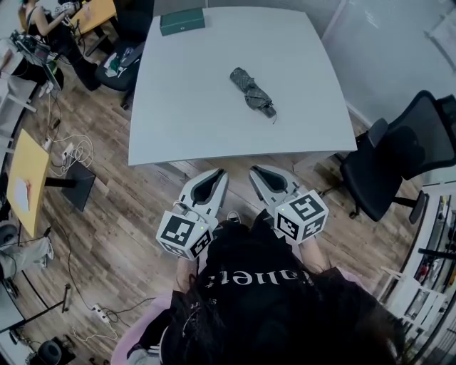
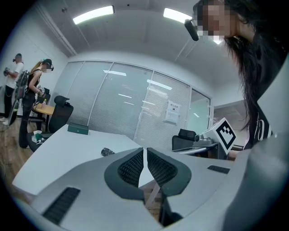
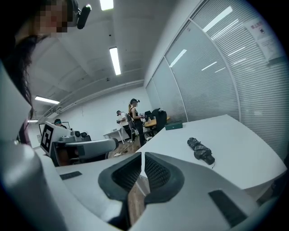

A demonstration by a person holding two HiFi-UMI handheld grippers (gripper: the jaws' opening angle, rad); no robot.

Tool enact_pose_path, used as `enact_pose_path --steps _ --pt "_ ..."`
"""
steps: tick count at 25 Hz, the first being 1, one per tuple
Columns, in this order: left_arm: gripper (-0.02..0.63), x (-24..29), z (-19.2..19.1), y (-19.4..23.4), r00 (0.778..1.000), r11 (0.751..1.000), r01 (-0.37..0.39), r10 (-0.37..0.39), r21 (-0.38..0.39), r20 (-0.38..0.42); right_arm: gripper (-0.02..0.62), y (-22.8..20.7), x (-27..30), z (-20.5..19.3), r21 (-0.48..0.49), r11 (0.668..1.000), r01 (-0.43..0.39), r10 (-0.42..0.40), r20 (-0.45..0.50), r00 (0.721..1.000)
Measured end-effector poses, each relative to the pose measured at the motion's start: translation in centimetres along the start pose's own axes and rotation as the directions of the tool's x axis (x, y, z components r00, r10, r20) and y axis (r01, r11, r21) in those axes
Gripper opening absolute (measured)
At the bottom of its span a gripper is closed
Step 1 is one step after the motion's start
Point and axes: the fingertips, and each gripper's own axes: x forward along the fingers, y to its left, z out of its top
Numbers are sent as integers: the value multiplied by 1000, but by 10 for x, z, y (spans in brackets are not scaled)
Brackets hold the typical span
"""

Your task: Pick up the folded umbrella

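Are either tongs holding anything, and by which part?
Nothing is held. Both the left tongs and right tongs are shut and empty; the folded umbrella lies on the table.

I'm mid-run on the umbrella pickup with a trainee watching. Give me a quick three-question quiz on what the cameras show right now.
1. True or false: the folded umbrella is held by the right gripper.
2. What lies at the far edge of the table? A) a green box B) a red mug C) a laptop
3. Fill in: the jaws of the left gripper are ___, with nothing between them.

Key
1. False: it lies on the table, and both grippers are short of the near edge.
2. A
3. shut
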Motion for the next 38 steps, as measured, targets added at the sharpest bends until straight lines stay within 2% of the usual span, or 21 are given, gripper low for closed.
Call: enact_pose_path --steps 7,14,21,27,32,38 --pt "28 0 -8 1 1000 1000 -6 5 -14 -15 32 -8 7 -1 4 1000 8 -8 -18 1000" --pt "28 11 -1 38 994 993 -113 113 -31 4 32 -27 36 11 -10 999 -49 48 -40 998" --pt "29 52 11 64 986 986 -163 164 -43 27 32 -79 64 30 -25 998 -60 59 -64 996" --pt "28 106 29 71 989 989 -146 146 -15 33 34 -132 88 45 -11 998 -62 61 -80 995" --pt "28 132 32 80 987 987 -160 160 13 2 34 -166 109 44 -20 997 -71 68 -115 991" --pt "28 150 31 91 980 981 -193 194 29 -49 35 -215 133 39 -101 995 -19 1 -179 984"
